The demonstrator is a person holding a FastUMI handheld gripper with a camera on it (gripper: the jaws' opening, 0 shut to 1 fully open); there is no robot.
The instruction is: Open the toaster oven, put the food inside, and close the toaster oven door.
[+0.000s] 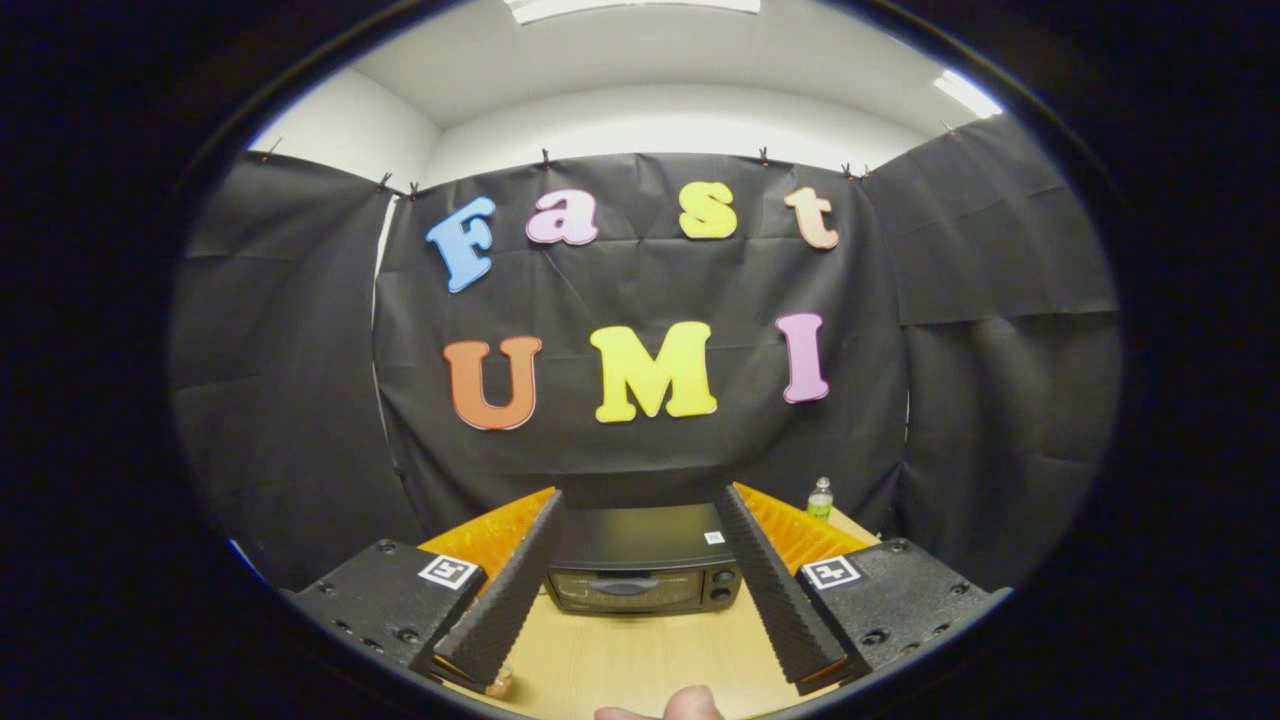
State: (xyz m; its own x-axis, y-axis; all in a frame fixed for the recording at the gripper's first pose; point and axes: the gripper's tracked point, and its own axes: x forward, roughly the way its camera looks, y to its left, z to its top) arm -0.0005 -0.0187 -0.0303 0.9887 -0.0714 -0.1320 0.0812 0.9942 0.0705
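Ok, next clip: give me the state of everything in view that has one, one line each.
toaster oven: door closed, standing on the table beyond the fingers, untouched.
gripper: fingers open, spread apart, holding nothing, oven seen between them.
bottle: upright, cap on, at the table's back, right of the oven.
table: wooden top, oven standing on it.

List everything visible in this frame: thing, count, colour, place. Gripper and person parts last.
toaster oven: 1, black, door shut, on the table ahead of and between the fingers
table: 1, light wood, under the oven
bottle: 1, clear with green label, right of the oven near the booth wall
small object: 1, orange-brown, on the table by the left fingertip, too small to identify
gripper: 1, fingers open, nothing between them but the view of the oven
fingertip: 1, person's, below the gripper
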